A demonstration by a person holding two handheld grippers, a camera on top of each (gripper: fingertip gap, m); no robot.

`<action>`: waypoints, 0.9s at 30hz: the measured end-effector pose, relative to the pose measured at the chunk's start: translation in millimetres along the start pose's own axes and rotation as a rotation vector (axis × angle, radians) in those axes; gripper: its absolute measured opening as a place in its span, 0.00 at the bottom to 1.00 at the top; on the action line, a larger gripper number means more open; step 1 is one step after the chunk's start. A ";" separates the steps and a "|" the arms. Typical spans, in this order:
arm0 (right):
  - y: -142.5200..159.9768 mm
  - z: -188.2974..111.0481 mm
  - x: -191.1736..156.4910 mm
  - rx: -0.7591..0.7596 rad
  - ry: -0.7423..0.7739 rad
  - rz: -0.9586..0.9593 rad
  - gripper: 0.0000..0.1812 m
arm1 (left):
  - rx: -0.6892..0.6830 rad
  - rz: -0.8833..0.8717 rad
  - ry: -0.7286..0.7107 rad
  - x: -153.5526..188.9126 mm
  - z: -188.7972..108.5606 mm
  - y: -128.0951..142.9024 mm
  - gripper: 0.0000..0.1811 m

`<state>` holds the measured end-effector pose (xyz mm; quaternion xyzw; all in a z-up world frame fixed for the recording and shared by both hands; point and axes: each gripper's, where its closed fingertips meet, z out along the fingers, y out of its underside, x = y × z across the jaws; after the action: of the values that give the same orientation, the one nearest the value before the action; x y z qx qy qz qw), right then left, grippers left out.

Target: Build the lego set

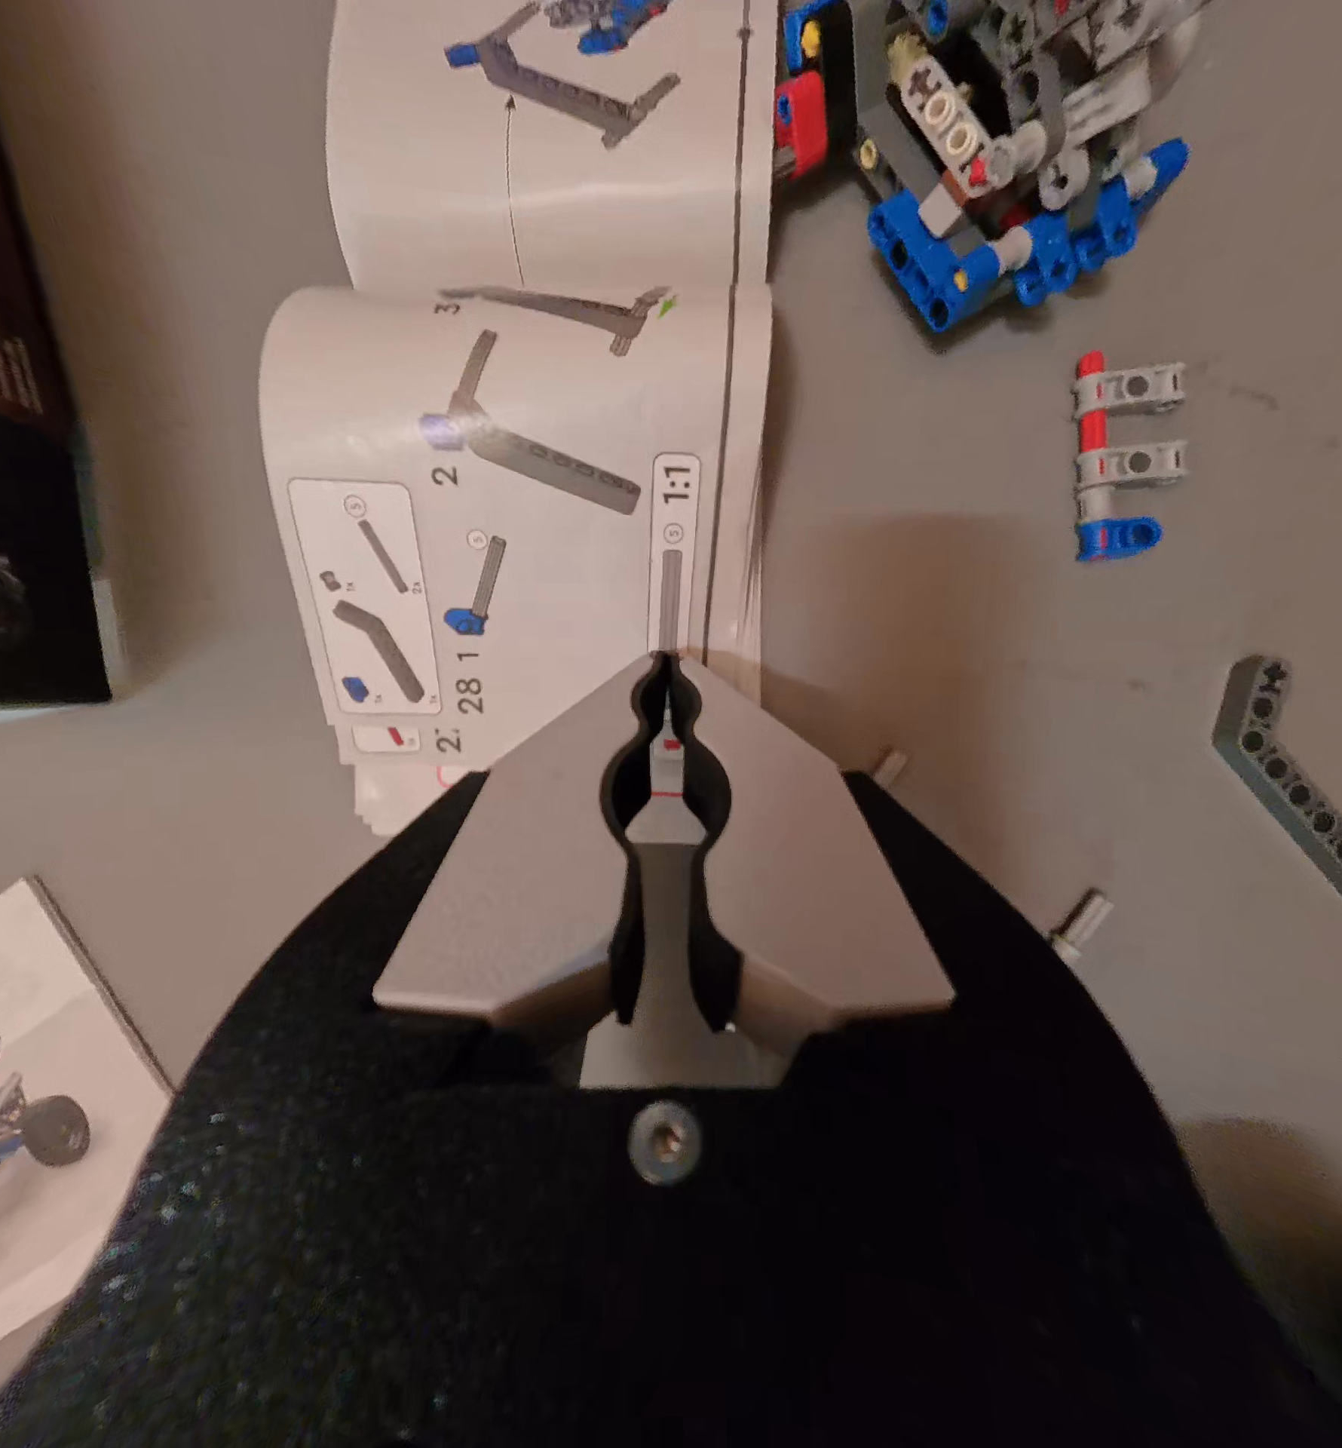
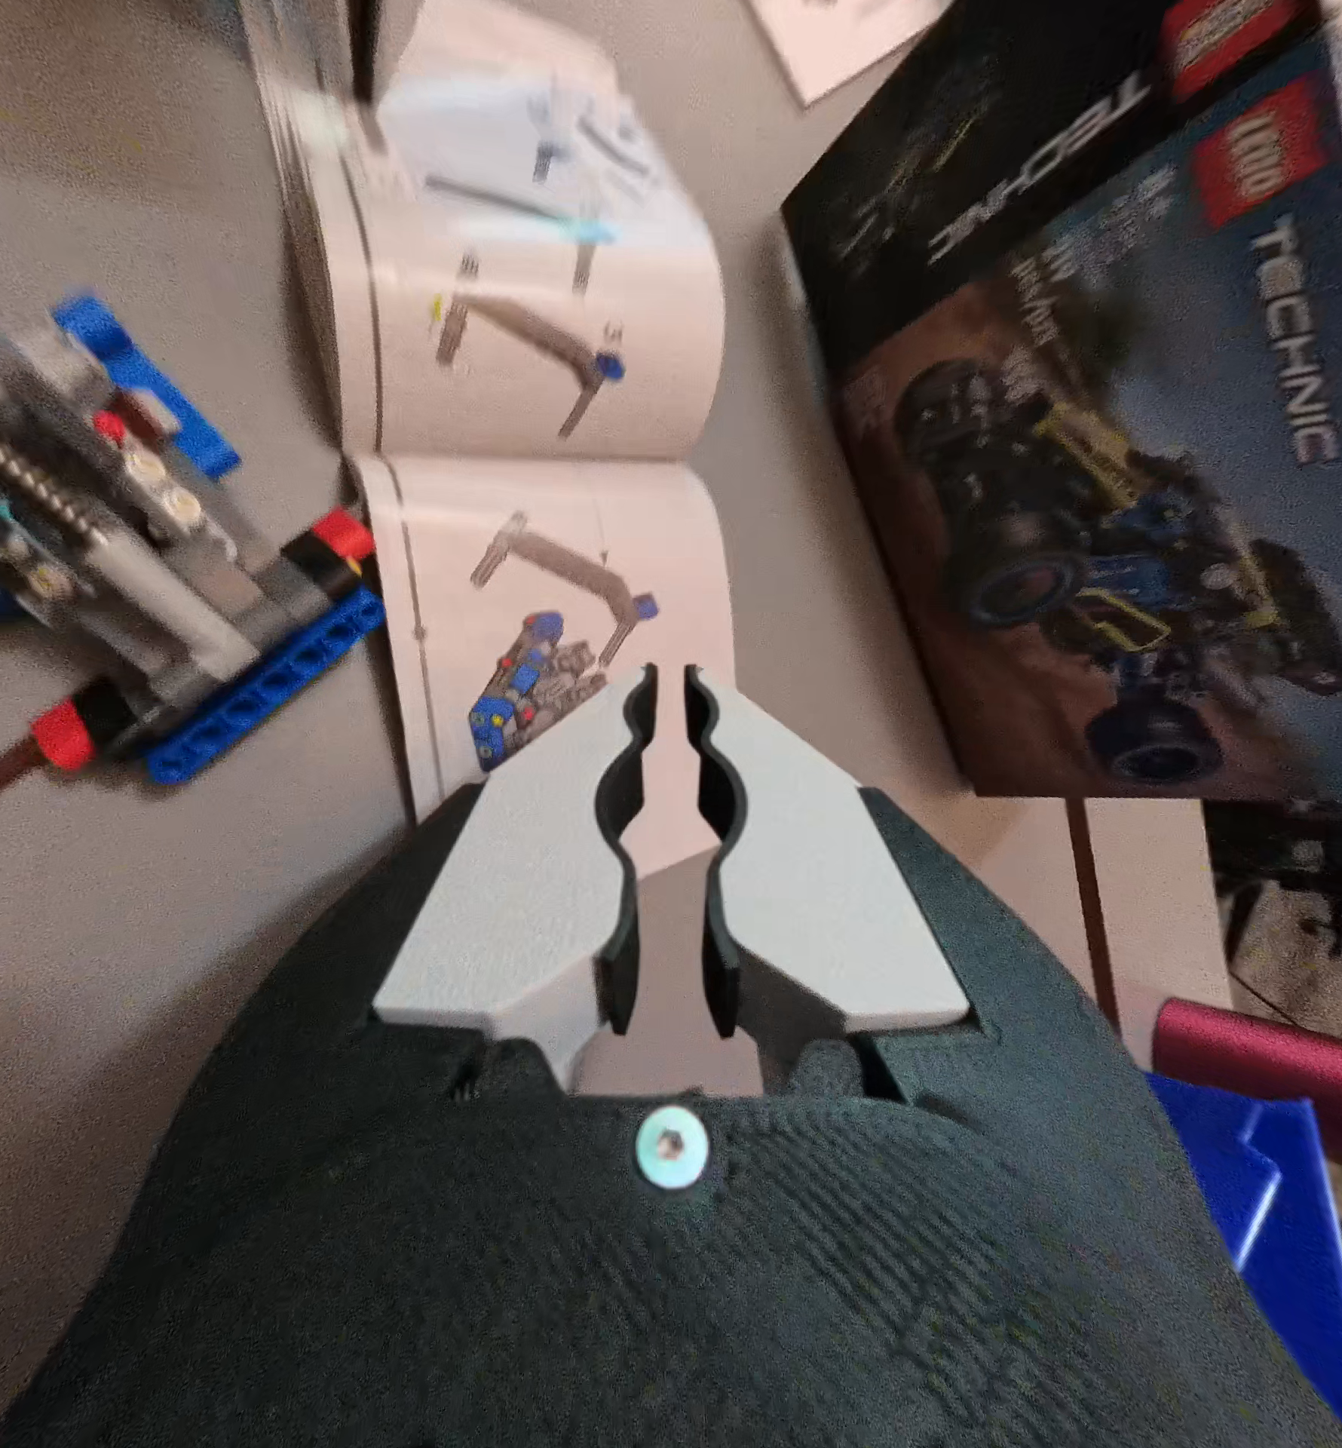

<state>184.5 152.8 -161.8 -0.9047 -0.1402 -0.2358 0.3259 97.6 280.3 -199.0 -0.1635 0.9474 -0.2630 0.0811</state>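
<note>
The open instruction booklet (image 1: 574, 486) lies on the grey table. My left gripper (image 1: 666, 664) is shut, with its tips at the booklet's near edge; I see nothing held between them. The partly built blue, grey and red model (image 1: 1005, 157) stands at the far right. A small red-axle piece with grey connectors and a blue end (image 1: 1122, 454) and a dark grey bent beam (image 1: 1294, 783) lie to the right. My right gripper (image 2: 669, 674) is slightly open and empty over the booklet (image 2: 558, 376), with the model (image 2: 143, 564) to its left.
The set's box (image 2: 1122, 470) stands right of the booklet and shows at the left edge of the left wrist view (image 1: 2, 470). A leaflet with a car picture (image 1: 18, 1097) lies near left. Two small light grey pins (image 1: 1083, 917) lie by the left gripper. Blue and red items (image 2: 1279, 1136) sit lower right. My right fingertips sit around 15 cm from my left ones.
</note>
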 end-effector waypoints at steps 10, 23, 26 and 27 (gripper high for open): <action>-87.9 20.0 -37.7 0.185 -0.230 -0.130 0.22 | 0.057 -0.053 -0.076 -11.7 -6.4 -18.7 0.00; -77.0 57.4 -72.9 -0.096 -0.533 -0.192 0.22 | -0.035 -0.035 -0.020 3.8 -14.6 15.7 0.15; -75.5 55.3 -77.5 -0.123 -0.577 -0.193 0.15 | -0.068 -0.023 0.007 6.5 -7.7 17.2 0.15; -73.0 52.7 -82.3 -0.140 -0.612 -0.206 0.02 | -0.068 -0.021 0.001 4.8 -7.3 16.6 0.12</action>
<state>102.5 233.7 -201.9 -0.9348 -0.3058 0.0064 0.1804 86.9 295.4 -201.9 -0.1758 0.9541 -0.2314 0.0722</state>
